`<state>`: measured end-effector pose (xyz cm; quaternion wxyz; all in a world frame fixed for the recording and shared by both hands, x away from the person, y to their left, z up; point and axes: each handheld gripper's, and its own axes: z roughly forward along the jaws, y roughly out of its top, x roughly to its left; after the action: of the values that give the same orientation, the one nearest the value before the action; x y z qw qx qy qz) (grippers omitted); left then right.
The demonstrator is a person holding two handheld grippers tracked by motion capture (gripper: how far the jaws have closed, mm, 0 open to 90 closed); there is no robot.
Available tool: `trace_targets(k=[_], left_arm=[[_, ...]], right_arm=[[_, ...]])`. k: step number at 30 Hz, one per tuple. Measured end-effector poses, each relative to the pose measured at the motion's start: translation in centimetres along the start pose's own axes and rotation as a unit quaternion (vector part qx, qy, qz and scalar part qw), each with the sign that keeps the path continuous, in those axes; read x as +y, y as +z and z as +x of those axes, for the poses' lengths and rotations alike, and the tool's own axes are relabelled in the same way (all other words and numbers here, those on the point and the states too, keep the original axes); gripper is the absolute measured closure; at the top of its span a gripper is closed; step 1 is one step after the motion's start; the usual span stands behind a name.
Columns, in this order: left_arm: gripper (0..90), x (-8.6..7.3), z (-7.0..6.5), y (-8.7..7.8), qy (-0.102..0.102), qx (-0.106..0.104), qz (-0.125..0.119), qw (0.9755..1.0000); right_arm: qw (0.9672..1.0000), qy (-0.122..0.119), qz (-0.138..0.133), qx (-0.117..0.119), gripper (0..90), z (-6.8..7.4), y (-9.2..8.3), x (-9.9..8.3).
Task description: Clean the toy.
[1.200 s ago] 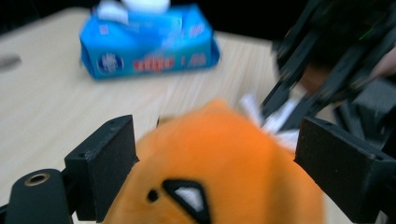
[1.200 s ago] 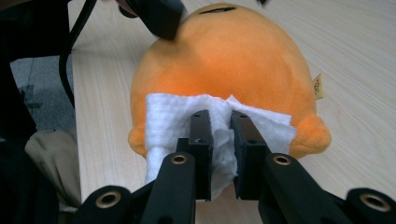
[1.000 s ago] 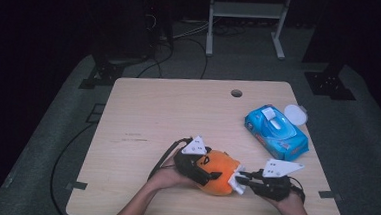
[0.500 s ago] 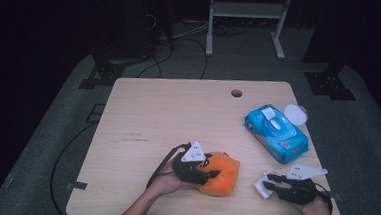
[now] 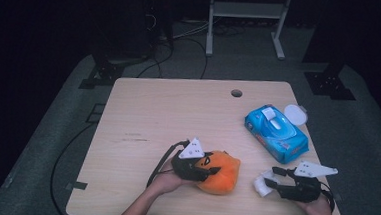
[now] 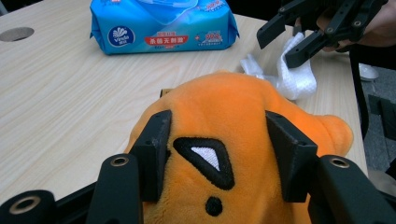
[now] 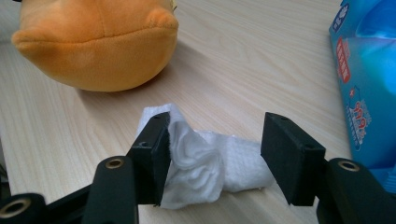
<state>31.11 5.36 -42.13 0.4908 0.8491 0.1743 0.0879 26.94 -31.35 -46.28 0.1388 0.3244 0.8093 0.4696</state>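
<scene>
A: What is the left hand-held gripper point(image 6: 215, 154) doing?

B: Its jaws have just been closing, and both pads now press into the round orange plush toy point(image 5: 219, 172), which sits on the pale wooden desk point(image 5: 178, 112) near its front edge.

A: And the right hand-held gripper point(image 7: 212, 149)?

B: Its jaws have just been opening. The crumpled white wet wipe point(image 7: 205, 163) lies on the desk between them; the left pad touches its folds, the right pad stands clear.

A: What is around them?

B: The wipe lies just beside the toy. Behind it is a blue plastic pack of wipes point(image 5: 276, 133), with a small round white lid point(image 5: 296, 114) beside it.
</scene>
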Motion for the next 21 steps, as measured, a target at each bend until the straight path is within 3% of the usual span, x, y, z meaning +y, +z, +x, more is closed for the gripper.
trace_targets(k=[4, 6, 13, 21], left_arm=[[47.5, 0.2, 0.1, 0.1, -0.001, 0.004, -0.002, 1.0000], [48.0, 0.4, 0.1, 0.2, -0.003, 0.008, -0.004, 1.0000], [48.9, 0.7, 0.7, -0.1, -0.004, 0.020, -0.009, 0.9997], [49.0, 0.8, 1.6, -0.4, -0.011, 0.036, -0.017, 0.9992]], right_arm=[[1.0000, -0.001, -0.003, 0.004, 40.7, 0.0, -0.1, 0.0], [0.9996, 0.014, -0.016, 0.019, 40.9, -0.1, -0.3, 0.1], [0.9990, 0.020, -0.032, 0.024, 39.6, -0.1, -0.5, 0.3], [0.9983, 0.012, -0.047, 0.031, 38.9, 0.2, -0.7, 0.9]])
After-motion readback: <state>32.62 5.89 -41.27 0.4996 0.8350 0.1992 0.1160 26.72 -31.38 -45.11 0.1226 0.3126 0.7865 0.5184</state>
